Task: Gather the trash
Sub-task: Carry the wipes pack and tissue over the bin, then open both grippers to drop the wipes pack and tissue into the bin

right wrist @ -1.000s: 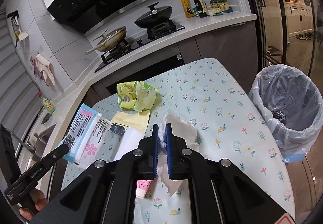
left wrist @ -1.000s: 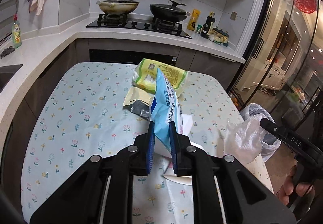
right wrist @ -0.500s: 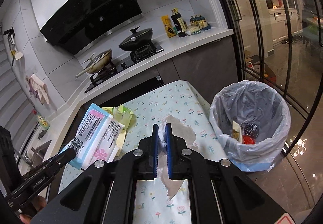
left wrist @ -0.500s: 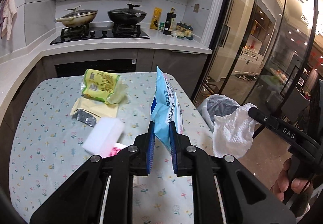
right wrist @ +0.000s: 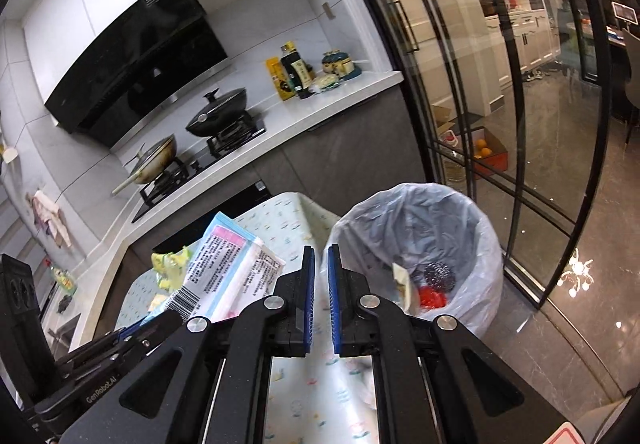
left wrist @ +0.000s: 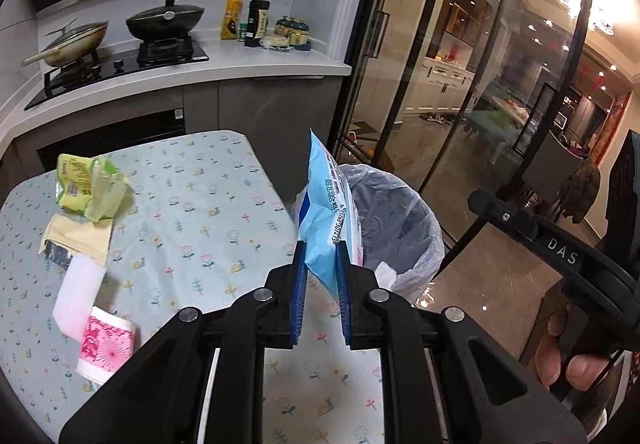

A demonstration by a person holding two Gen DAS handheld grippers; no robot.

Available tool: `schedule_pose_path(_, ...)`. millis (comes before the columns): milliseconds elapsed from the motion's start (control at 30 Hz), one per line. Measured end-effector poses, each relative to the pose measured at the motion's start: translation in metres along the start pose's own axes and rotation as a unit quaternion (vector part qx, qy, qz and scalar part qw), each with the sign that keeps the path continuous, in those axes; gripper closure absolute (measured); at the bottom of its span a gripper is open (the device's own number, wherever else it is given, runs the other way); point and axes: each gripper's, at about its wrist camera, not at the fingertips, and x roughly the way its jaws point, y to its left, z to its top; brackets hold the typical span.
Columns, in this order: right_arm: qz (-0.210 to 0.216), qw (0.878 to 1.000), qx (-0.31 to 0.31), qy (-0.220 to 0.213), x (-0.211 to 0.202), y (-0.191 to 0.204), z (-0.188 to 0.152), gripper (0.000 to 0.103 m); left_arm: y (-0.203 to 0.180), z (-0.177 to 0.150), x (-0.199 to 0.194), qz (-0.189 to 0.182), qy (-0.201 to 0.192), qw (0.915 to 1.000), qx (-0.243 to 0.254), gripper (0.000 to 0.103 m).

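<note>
- The left gripper (left wrist: pixel 322 264) pinches the lower edge of a light blue plastic packet (left wrist: pixel 326 199), which stands upright between its blue pads
- The packet sits at the near right edge of the floral tablecloth (left wrist: pixel 208 203), just in front of a trash bin (left wrist: pixel 404 228) lined with a pale bag
- The right gripper (right wrist: pixel 318 272) has its jaws drawn almost together with a thin gap; nothing shows between the pads
- In the right wrist view the bin (right wrist: pixel 472 244) lies just beyond its fingertips and holds a metal scourer (right wrist: pixel 439 272), something red (right wrist: pixel 432 298) and a scrap of paper
- On the table lie a green wrapper (left wrist: pixel 90 183), a yellow sheet (left wrist: pixel 80 236), a white sponge (left wrist: pixel 78 292) and a pink paper cup (left wrist: pixel 105 344)
</note>
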Motion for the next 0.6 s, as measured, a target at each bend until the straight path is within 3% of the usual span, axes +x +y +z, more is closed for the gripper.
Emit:
schedule_pose_path(300, -0.013, 1.0, -0.003, 0.016, 0.019, -0.03, 0.005, 0.098, -0.037, 0.013, 0.077, -0.008, 0.046, 0.9986, 0.026, 0.089)
schedule_pose_path(600, -0.021, 0.999, 0.019, 0.033, 0.034, -0.055, -0.004, 0.097, -0.055, 0.009, 0.129, -0.012, 0.09, 0.9953, 0.035, 0.085)
